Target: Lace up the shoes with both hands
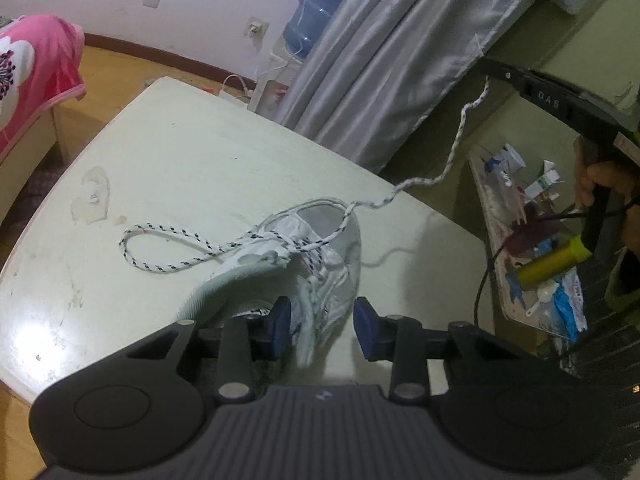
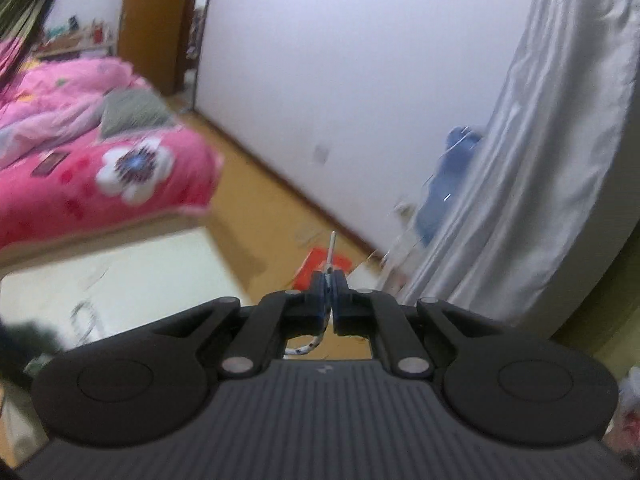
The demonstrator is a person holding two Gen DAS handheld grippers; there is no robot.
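On the pale green-white tabletop (image 1: 180,152) I see the white mesh sneaker (image 1: 304,252) between my left gripper's (image 1: 322,326) spread blue pads; my right gripper (image 2: 330,296), lifted well away, pinches the speckled white shoelace (image 1: 448,168) near its tip.

A home bedroom: a bed with a pink floral quilt (image 2: 100,176), grey curtains (image 1: 384,60), wooden floor (image 1: 116,68).
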